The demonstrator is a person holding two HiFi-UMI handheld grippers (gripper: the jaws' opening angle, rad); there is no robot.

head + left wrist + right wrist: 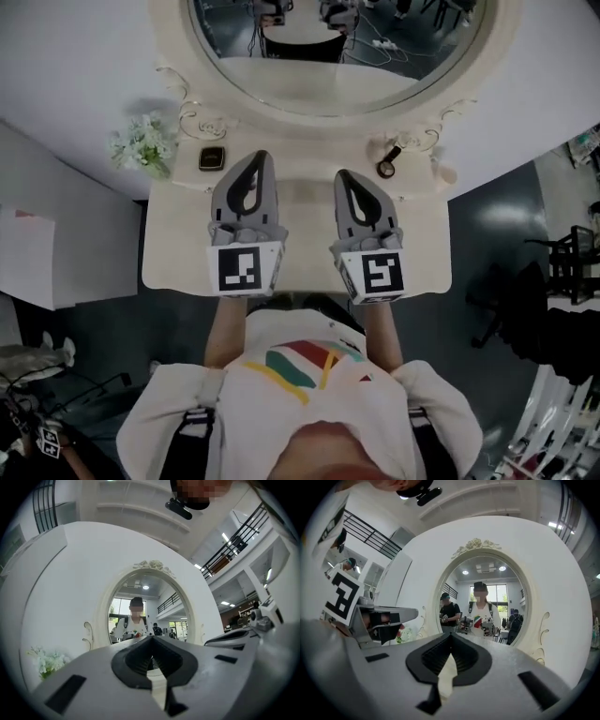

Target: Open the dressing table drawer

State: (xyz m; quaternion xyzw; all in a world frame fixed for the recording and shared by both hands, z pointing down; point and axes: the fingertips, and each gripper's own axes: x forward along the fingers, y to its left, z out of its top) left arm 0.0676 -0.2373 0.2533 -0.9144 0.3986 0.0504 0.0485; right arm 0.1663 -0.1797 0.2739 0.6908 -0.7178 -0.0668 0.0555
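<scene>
Hovering over the cream dressing table [178, 239], the left gripper [260, 159] and right gripper [345, 176] both have their jaws pressed together on nothing. Opening looks not yet begun, as no drawer shows pulled out. The drawer itself is hidden, presumably beneath the tabletop's near edge, below both grippers.

Drawer front hidden beneath tabletop [178, 253]; upper part of mirror [328, 56] beyond the head view's top edge.
</scene>
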